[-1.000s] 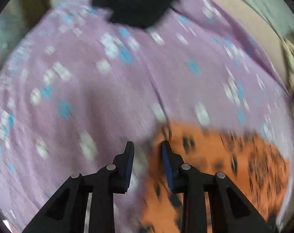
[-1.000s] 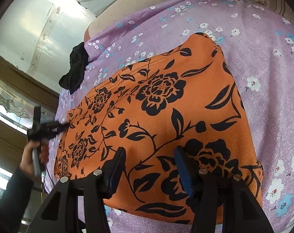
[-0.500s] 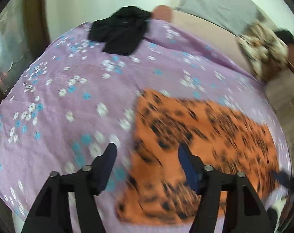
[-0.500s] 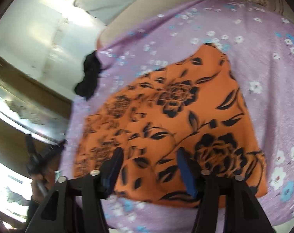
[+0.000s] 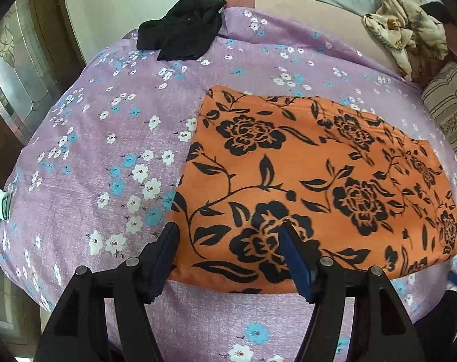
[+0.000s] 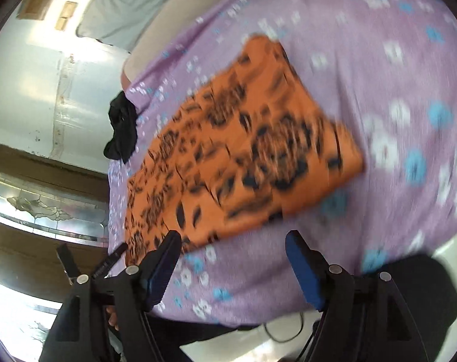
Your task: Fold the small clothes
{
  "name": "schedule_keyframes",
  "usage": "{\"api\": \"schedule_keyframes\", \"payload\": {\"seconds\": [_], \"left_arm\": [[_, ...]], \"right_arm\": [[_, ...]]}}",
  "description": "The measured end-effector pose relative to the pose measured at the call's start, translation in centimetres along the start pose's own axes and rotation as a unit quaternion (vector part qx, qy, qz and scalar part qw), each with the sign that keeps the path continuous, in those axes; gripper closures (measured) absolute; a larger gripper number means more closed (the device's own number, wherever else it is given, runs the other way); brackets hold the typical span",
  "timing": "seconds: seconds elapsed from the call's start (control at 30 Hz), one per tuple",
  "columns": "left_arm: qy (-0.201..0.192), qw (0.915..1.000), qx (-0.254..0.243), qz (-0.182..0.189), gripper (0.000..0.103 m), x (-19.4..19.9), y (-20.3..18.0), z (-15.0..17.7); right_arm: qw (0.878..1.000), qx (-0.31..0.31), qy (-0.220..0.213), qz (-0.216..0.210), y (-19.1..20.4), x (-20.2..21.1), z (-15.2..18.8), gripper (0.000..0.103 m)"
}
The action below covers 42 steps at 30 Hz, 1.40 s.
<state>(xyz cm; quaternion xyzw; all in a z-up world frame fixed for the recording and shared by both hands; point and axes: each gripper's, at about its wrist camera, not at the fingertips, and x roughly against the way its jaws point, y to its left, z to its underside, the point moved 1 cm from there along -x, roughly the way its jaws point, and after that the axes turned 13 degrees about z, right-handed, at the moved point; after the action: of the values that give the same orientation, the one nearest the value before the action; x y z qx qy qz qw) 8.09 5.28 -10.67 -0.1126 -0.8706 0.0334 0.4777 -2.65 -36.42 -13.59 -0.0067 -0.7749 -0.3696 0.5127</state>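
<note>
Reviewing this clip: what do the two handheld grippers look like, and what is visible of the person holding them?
Both the left gripper and right gripper are matte black plastic with angular, triangular-cutout finger arms, silver pivot pins and flat blue pads on the inner faces. In the right wrist view a thin dark cable trails below, beside dark clothing.

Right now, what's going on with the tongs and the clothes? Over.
Left tongs open, empty. Right tongs opening, empty. Orange black-flowered cloth flat on purple flowered sheet. Nothing in the way.
</note>
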Motion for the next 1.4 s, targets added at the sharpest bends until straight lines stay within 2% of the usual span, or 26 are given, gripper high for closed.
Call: {"api": "schedule_keyframes", "payload": {"seconds": [0.13, 0.27, 0.67, 0.93, 1.23, 1.33, 1.4], "left_arm": [[-0.007, 1.0000, 0.003, 0.003, 0.034, 0.9, -0.2, 0.1], [-0.015, 0.9999, 0.002, 0.004, 0.034, 1.9, -0.5, 0.2], [-0.035, 0.9994, -0.002, 0.003, 0.034, 2.9, -1.1, -0.4], [-0.027, 0.9995, -0.013, -0.004, 0.034, 2.2, -1.6, -0.4], [-0.024, 0.9995, -0.018, -0.008, 0.034, 1.8, -1.9, -0.5], [-0.022, 0.9996, -0.019, -0.008, 0.034, 1.6, -2.1, -0.5], [-0.019, 0.9995, -0.021, -0.010, 0.034, 1.2, -2.2, -0.5]], "right_arm": [[1.000, -0.019, -0.004, 0.003, -0.2, -1.0, 0.0, 0.028], [0.998, -0.064, -0.006, -0.002, -1.1, -1.7, -0.6, 0.028], [0.990, -0.135, -0.045, -0.008, -3.6, -0.7, -3.0, 0.028], [0.988, -0.141, -0.058, -0.012, -4.4, -0.4, -3.9, 0.028], [0.991, -0.113, -0.068, 0.001, -3.7, -0.5, -4.4, 0.027], [0.993, -0.085, -0.077, 0.027, -2.9, -0.5, -4.4, 0.034], [0.993, -0.068, -0.078, 0.050, -2.6, -0.7, -4.5, 0.051]]}}
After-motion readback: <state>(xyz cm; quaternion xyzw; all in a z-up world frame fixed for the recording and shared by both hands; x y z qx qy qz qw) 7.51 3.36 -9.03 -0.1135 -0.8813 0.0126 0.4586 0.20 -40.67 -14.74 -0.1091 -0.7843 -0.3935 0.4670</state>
